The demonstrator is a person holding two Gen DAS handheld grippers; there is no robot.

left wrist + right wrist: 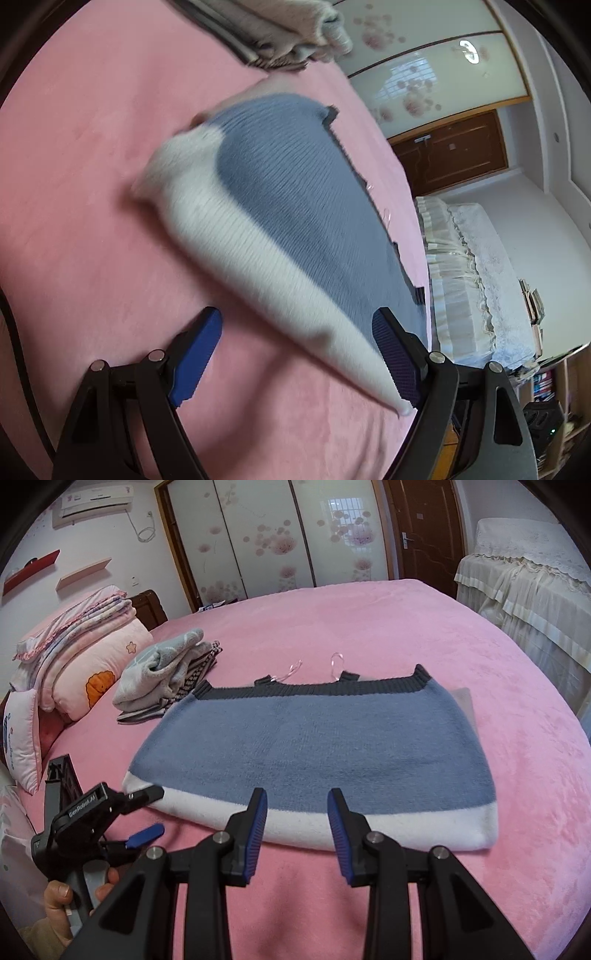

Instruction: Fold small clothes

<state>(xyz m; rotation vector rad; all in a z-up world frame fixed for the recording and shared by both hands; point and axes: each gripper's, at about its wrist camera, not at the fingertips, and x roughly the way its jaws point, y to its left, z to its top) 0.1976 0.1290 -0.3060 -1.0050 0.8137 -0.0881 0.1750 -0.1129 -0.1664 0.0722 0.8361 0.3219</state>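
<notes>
Knitwear lies flat in the middle of a pink bed: a small sweater, blue in the body, with a white band along its near edge and a dark ribbed trim along its far edge. It appears already doubled over once, though the sleeves cannot be made out, so how many folds it has had is uncertain.

Left of the sweater, touching or almost touching its far left corner, sits a loose pile of grey and striped clothes; whether these are finished or still waiting cannot be told. Further left of the sweater, stacked bedding and pillows rest at the head of the bed.

Beside the sweater's near left corner, the left gripper, held in a person's hand, has its jaws spread wide, one blue pad above the white corner and one below it, nothing pinched yet. Just in front of the sweater's white band, the right gripper hovers with jaws narrowly apart and empty.

Judging by this, the work is partway through: this garment likely needs another fold, starting from that left corner.
</notes>
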